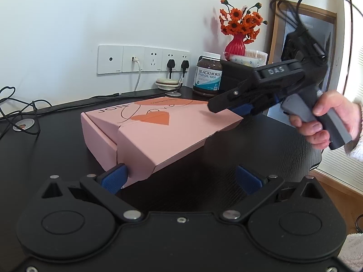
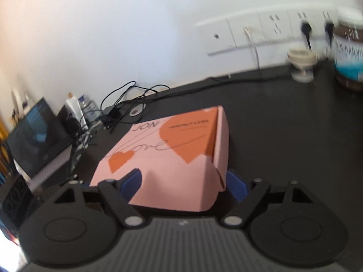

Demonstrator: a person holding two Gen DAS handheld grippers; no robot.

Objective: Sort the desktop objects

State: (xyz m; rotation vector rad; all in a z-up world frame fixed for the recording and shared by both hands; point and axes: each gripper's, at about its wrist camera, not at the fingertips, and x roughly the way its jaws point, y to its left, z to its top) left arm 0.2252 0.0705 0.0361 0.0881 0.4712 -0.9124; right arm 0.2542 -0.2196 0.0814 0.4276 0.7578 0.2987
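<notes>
1. The pink box [image 1: 145, 133] with orange hearts lies on the dark desk [image 1: 261, 149], near its middle; its lid is down over the top, though the front flap looks loose rather than tucked.
2. The left gripper [image 1: 181, 176] sits low at the near corner of the box; its fingers are wide apart, the left blue pad [image 1: 115, 176] touching or just beside the box's corner, the right pad well clear over bare desk; it grips nothing.
3. The right gripper [image 2: 183, 184], held in a hand [image 1: 326, 122], hovers at the far right end of the box; its fingers stand apart on either side of the folded end, and no pad visibly presses on the cardboard; that view is blurred, so fine contact cannot be told.
4. The step in hand appears to be closing or squaring up the box before it is sorted away; to do it well the left gripper should brace the corner firmly so the box does not slide; the right should press the flap flat and evenly, not pinch the thin cardboard hard enough to crease it.
5. The brown bottle [image 1: 207, 76], the red vase [image 1: 236, 45] of flowers and the cables [image 1: 18, 106] stand behind and beside the box; movements should stay low and short so nothing is knocked.
</notes>
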